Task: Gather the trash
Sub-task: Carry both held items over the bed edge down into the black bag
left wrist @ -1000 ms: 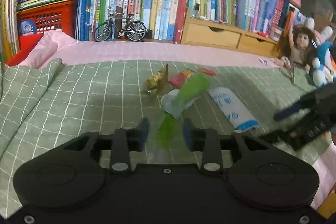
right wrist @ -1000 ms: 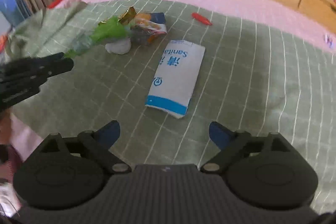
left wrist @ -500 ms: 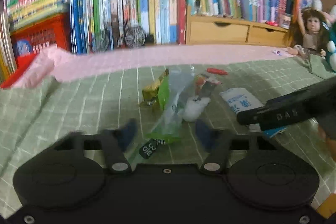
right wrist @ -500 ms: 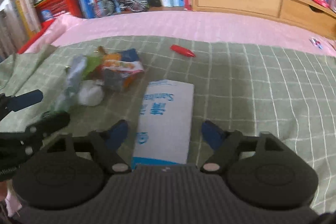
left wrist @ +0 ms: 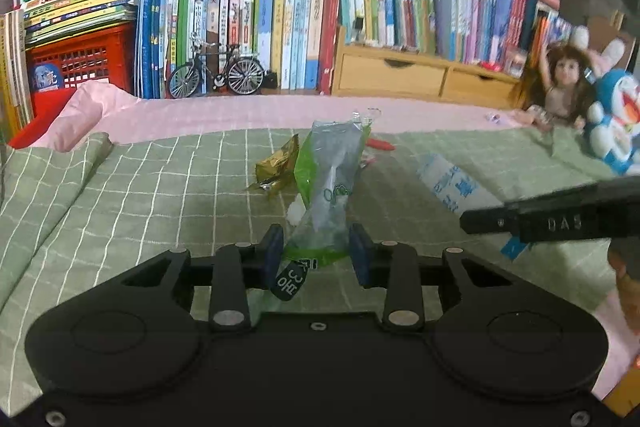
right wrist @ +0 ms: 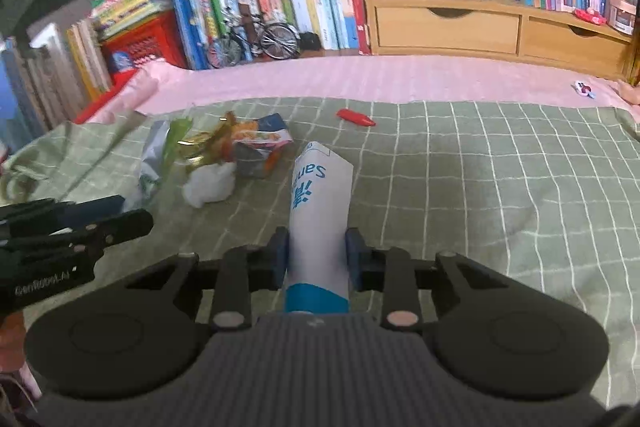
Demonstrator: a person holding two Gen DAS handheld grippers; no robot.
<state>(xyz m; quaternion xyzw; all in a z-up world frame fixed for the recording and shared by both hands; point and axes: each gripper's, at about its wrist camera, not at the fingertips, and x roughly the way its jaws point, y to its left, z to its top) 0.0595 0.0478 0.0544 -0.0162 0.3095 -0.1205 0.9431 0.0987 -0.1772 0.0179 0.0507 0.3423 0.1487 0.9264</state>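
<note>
- Left wrist view: left gripper low centre of frame, jaws closing on the green-and-clear wrapper, pads already at both sides of its lower end. Wrapper sticking up and tilted away, so looks pinched by the near end for peeling off the green checked blanket.
- Gold wrapper left lying just behind it, centre frame.
- Versus a second back: wrapper lay flat then, now raised; right gripper's arm now much further in from the right edge.
- Right wrist view: right gripper bottom centre, jaws closing around the white-and-blue packet, squeezed into a curl between the pads.
- Remaining pile, white tissue and snack bag, upper left of centre; red scrap further back.
- Versus a second back: jaws stood wide with the packet flat and well ahead; now right between them.
</note>
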